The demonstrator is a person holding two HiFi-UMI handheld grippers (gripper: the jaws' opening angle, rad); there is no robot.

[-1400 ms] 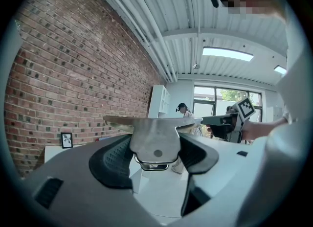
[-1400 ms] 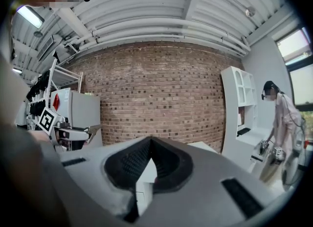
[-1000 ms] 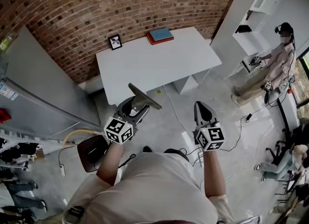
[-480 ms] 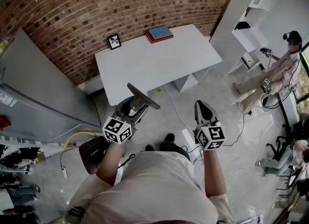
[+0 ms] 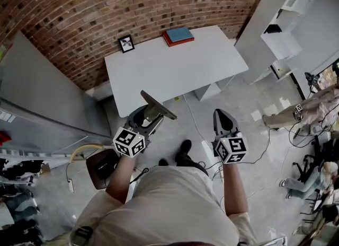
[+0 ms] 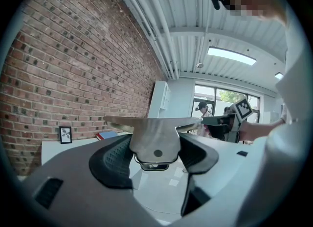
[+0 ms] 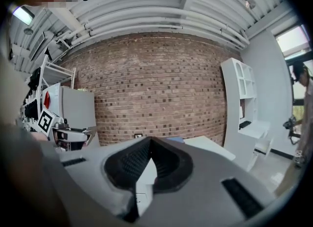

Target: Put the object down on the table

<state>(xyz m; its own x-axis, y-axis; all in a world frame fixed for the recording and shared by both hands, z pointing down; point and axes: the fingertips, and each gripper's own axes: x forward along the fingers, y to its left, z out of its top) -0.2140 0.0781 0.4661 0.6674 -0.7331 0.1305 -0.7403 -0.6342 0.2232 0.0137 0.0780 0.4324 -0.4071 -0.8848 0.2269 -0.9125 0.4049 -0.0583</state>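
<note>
Head view and both gripper views of a person carrying a claw in each hand. The left claw [image 5: 150, 114] pinches a flat grey metal piece [image 5: 159, 105] between its dark pads; in the left gripper view the left claw [image 6: 155, 158] grips the piece's narrow tab, which bears a small dark hole, while the wide upper edge of the flat grey metal piece [image 6: 155, 132] spreads out level above the pads. The piece is held in the air over the grey floor [image 5: 185, 131], just short of the near edge of the white tabletop [image 5: 175, 72], and does not rest on it. The right claw [image 5: 222, 116] is pressed together with nothing between its pads, as the right gripper view confirms, where the right claw [image 7: 149, 145] shows both pads meeting at the tip. Both claws point toward the tabletop. At its far edge, against the brick wall [image 5: 106, 11], stand a small picture frame [image 5: 126, 44] and a stack of red and blue books [image 5: 177, 36], well apart from each other. A white shelf unit [image 5: 296, 6] stands to the right, and another person [image 5: 320, 102] appears at the right margin.
</note>
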